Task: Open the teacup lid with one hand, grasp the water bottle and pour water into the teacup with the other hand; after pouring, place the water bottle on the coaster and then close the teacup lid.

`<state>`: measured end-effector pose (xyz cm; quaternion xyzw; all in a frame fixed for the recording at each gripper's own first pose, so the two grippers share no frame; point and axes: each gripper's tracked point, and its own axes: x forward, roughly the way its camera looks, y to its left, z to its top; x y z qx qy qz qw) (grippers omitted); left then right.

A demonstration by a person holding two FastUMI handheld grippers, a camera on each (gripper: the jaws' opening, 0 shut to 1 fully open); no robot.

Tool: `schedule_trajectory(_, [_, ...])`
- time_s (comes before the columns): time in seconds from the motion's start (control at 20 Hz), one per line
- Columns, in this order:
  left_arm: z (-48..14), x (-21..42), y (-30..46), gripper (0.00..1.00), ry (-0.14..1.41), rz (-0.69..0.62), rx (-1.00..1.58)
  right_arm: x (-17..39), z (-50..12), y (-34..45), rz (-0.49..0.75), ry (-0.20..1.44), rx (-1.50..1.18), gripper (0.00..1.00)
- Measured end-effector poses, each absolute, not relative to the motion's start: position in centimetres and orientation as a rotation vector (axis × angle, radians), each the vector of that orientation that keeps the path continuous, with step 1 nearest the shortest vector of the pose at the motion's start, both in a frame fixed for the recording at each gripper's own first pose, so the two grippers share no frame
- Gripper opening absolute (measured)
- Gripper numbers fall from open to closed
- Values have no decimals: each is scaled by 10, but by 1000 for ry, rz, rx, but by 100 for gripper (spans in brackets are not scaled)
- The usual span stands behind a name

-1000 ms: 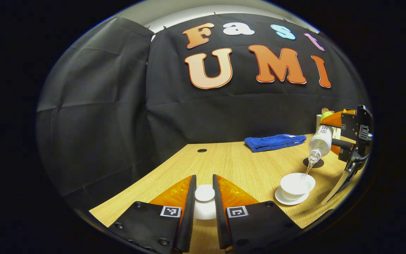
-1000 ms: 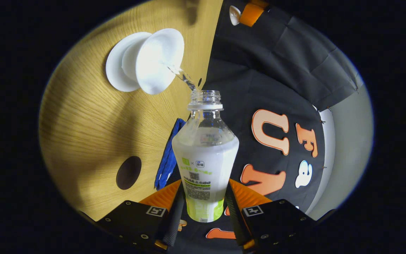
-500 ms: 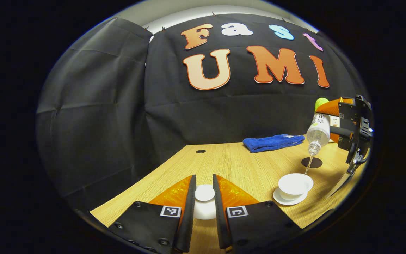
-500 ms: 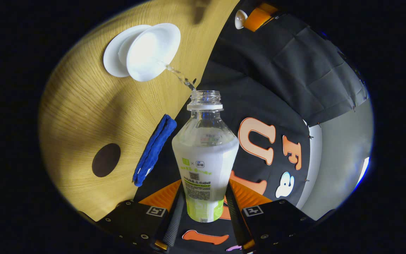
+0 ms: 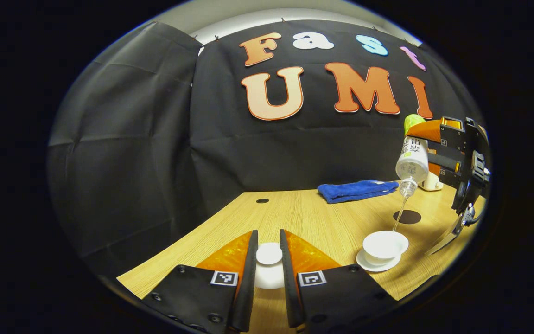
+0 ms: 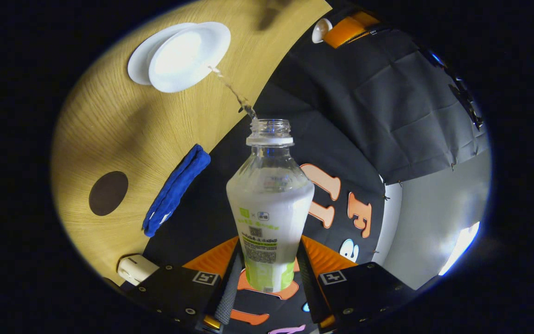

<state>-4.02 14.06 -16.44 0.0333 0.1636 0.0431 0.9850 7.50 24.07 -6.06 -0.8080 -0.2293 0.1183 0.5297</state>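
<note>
Two fingers of the left gripper (image 5: 268, 273) squeeze the white lid (image 5: 269, 253) between them. Far off to its right, the teacup (image 5: 384, 244) sits on its saucer (image 5: 364, 263).

In the right gripper view, the right gripper (image 6: 267, 283) hugs the tipped water bottle (image 6: 270, 204). Water falls toward the teacup (image 6: 188, 55), far ahead and left. The coaster (image 6: 108, 193) lies left.

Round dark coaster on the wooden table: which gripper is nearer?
Right. The right gripper hovers just above the round dark coaster, pouring; the left gripper sits across the table.
</note>
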Motion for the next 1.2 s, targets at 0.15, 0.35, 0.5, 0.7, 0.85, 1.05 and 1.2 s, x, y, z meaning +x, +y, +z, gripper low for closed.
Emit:
schedule_trajectory(0.15, [-164,-41,142,33,329,88,71,71,-63,243,276,-565,-1942,64])
schedule_trajectory(0.35, [-166,-41,142,33,326,89,83,66,-71,244,291,-571,-1945,64])
schedule_trajectory(0.5, [-165,-40,139,33,322,81,82,61,-86,252,324,-571,-1948,64])
schedule_trajectory(0.7, [-163,-40,135,33,313,66,71,57,-108,249,373,-497,-1862,64])
schedule_trajectory(0.85, [-162,-38,131,33,312,59,60,50,-134,251,457,-387,-1720,65])
schedule_trajectory(1.05, [-158,-36,128,33,303,53,60,45,-151,250,517,-261,-1563,65])
schedule_trajectory(1.2, [-157,-35,124,33,297,45,55,52,-152,240,516,-139,-1347,65])
